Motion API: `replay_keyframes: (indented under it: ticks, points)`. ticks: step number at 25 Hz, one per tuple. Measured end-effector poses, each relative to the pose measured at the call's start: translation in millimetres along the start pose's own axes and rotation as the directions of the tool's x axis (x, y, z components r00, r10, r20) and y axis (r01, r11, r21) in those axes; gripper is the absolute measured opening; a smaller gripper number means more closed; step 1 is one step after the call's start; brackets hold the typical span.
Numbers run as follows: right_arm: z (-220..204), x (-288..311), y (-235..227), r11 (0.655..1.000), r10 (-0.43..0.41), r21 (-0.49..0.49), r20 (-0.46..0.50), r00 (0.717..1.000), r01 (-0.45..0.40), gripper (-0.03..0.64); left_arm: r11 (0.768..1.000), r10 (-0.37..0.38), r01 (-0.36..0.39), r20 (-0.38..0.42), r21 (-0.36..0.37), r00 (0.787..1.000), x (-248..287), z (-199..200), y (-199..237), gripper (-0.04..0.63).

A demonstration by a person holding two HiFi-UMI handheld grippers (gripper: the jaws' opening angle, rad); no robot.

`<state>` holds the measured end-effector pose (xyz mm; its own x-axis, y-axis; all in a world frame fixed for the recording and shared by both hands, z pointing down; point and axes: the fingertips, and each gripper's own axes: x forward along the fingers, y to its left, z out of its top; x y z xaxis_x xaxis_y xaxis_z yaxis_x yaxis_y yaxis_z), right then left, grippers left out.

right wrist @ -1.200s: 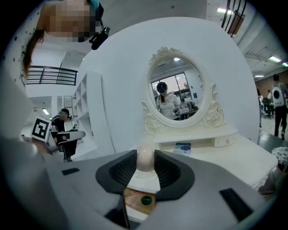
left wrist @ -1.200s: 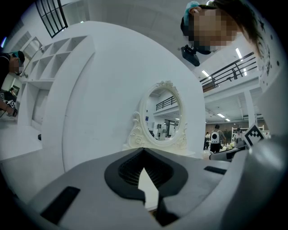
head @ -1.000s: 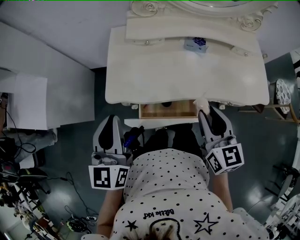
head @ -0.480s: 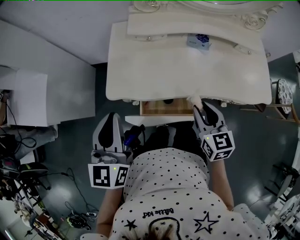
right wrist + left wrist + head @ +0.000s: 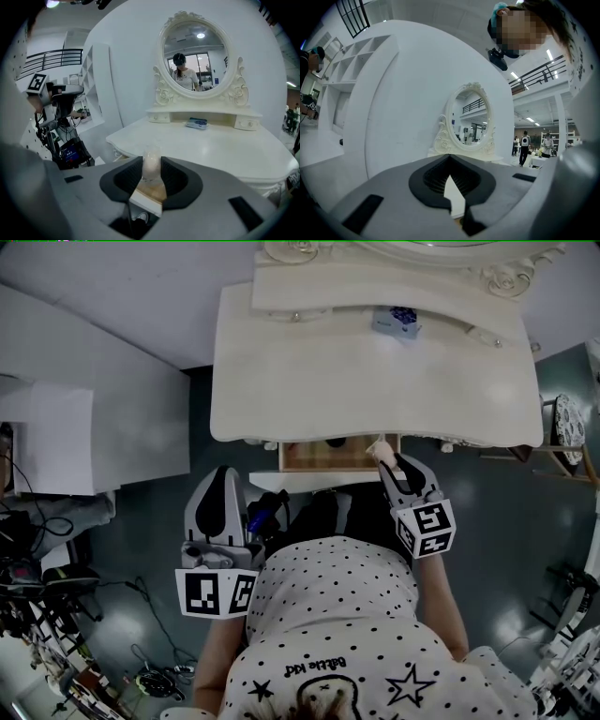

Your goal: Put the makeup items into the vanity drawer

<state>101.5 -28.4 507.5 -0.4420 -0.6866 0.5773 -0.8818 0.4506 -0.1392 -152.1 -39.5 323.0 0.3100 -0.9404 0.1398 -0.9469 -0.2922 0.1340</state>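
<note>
The white vanity (image 5: 375,390) has its wooden drawer (image 5: 314,458) pulled out under the front edge, with a small dark item (image 5: 336,442) inside. My right gripper (image 5: 382,453) is shut on a small pale translucent bottle (image 5: 379,446) over the drawer's right end. In the right gripper view the bottle (image 5: 151,165) stands upright between the pads of that gripper (image 5: 151,161), above the drawer's wood (image 5: 151,191). My left gripper (image 5: 225,474) hangs left of the drawer, below the tabletop, shut and empty; its tips (image 5: 450,159) meet. A blue-and-white packet (image 5: 394,322) lies on the vanity's back shelf.
An oval mirror (image 5: 196,54) rises behind the vanity. A white cabinet (image 5: 84,399) stands to the left. Cables and gear (image 5: 37,596) crowd the floor at lower left. A stand with a round object (image 5: 562,427) sits to the right. My body fills the lower middle.
My right gripper has sunk and shifted left with the bottle, from beside the vanity's front edge to over the drawer's right end. The left gripper has stayed put.
</note>
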Motion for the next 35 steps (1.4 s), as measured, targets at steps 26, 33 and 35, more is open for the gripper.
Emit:
replay_keyframes:
  ticks: [26,33,35]
  points:
    - [-85.8,90.3,-27.7,0.997,0.001,-0.067,-0.327,0.945,-0.024,0.129,0.999,0.034,-0.034,0.0,-0.018,0.999,-4.9,-1.3,6.4,0.009]
    - [-81.6,100.0,-20.7,0.99,0.031,-0.112,-0.4,0.916,-0.082,0.13,0.999,0.044,-0.044,0.005,-0.025,0.999,-5.8,-0.4,8.4,0.009]
    - [-80.2,104.0,-17.5,0.986,0.045,-0.125,-0.423,0.905,-0.107,0.13,0.998,0.051,-0.051,0.007,-0.026,0.999,-6.1,0.4,9.6,0.009]
